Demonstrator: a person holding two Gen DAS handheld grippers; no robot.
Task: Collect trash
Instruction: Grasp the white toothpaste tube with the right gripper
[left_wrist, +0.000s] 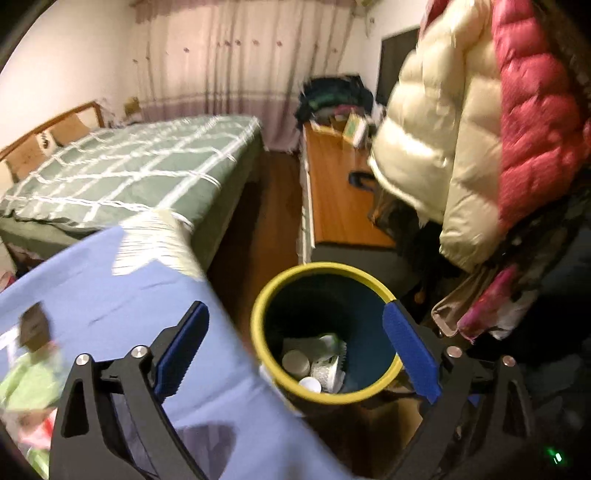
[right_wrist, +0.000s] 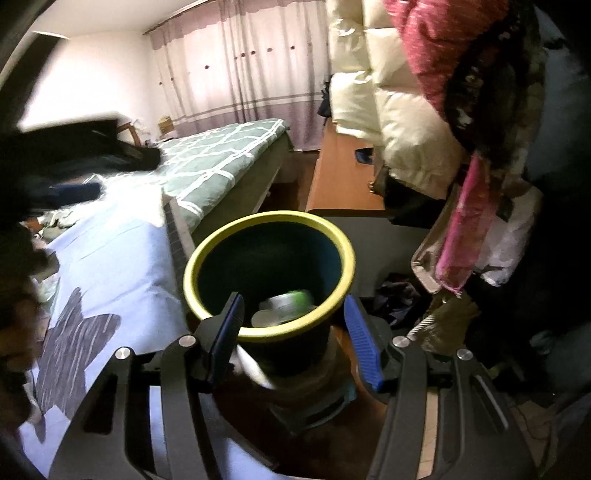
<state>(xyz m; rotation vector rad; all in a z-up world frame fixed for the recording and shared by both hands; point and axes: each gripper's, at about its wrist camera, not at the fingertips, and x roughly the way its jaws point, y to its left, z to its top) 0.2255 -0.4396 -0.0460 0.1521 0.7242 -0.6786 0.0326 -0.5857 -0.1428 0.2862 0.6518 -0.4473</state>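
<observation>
While both grippers' jaws stand apart, empty, the round yellow-rimmed bin (left_wrist: 327, 332) holds paper cups (left_wrist: 314, 365).

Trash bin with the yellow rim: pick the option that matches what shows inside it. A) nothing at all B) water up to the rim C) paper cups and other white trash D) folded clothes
C: the left wrist view shows white paper cups lying at the bottom of the trash bin.

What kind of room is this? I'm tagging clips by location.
A bedroom, most likely: a bed with a green checked cover, long curtains behind it, and padded coats hanging beside a bin.
</observation>
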